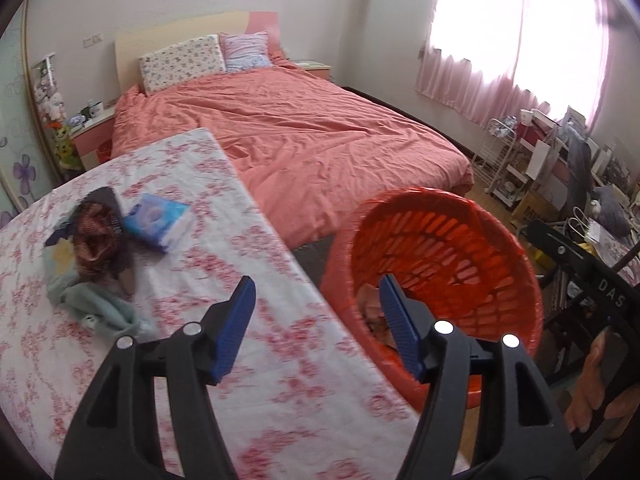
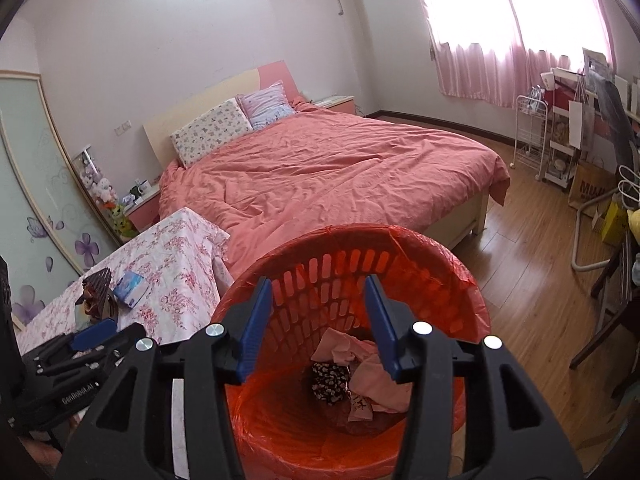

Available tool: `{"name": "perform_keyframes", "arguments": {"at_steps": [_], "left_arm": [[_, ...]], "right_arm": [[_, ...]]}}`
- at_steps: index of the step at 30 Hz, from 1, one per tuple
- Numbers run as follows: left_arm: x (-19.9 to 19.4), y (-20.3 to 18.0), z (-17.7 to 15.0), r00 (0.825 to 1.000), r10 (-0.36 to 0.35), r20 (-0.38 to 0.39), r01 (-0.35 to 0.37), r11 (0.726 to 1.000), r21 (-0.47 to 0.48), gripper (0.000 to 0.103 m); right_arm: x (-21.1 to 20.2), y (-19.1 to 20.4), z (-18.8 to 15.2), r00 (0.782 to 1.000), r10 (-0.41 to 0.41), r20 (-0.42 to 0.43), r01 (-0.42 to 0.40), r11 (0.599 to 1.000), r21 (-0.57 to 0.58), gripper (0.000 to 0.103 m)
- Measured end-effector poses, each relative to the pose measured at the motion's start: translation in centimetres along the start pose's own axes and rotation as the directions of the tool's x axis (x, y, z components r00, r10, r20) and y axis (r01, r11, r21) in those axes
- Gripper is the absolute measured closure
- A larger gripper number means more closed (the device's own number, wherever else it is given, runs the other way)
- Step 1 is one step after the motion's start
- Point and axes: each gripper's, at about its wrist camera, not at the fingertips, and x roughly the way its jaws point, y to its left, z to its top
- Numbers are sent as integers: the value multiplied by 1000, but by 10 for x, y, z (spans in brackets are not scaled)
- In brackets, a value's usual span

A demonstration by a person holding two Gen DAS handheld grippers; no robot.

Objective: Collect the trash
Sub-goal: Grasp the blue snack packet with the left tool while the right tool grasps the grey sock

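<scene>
Both claws, left claw [image 1: 316, 312] and right claw [image 2: 316, 320], are held spread and empty over the trash basket [image 2: 440, 248]; remaining clutter [image 1: 96, 236] on the desk [image 1: 280, 360] must be fetched next.

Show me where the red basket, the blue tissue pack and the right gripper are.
red basket [image 2: 460, 276], right wrist view, far rim.
blue tissue pack [image 1: 156, 220], left wrist view, top face.
right gripper [image 2: 318, 326], right wrist view, between fingertips.
</scene>
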Motion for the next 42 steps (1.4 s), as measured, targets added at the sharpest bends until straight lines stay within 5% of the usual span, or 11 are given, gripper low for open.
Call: {"name": "perform_keyframes", "arguments": {"at_steps": [9, 16, 25, 26, 28, 31, 42], "left_arm": [[-19, 104, -8, 983, 185, 9, -182, 976, -116, 39], [-21, 198, -10, 941, 338, -22, -331, 906, -265, 39], [12, 241, 0, 947, 310, -78, -319, 894, -316, 42], [14, 243, 0, 948, 306, -82, -316, 894, -316, 46], [18, 251, -1, 955, 282, -93, -297, 898, -326, 71], [14, 261, -8, 974, 217, -60, -224, 908, -353, 88], [-26, 311, -37, 954, 291, -74, -299, 887, -351, 92]], "right_arm": [[7, 42, -17, 999, 36, -40, -40, 995, -96, 54], [19, 89, -35, 993, 77, -88, -92, 979, -180, 54], [33, 143, -51, 981, 129, -145, -162, 954, -251, 54], [34, 150, -52, 979, 136, -153, -173, 950, -259, 55], [35, 159, -55, 976, 146, -160, -185, 945, -269, 54], [37, 178, -60, 971, 167, -173, -212, 933, -290, 54], [50, 248, -78, 938, 268, -221, -332, 877, -347, 54]]}}
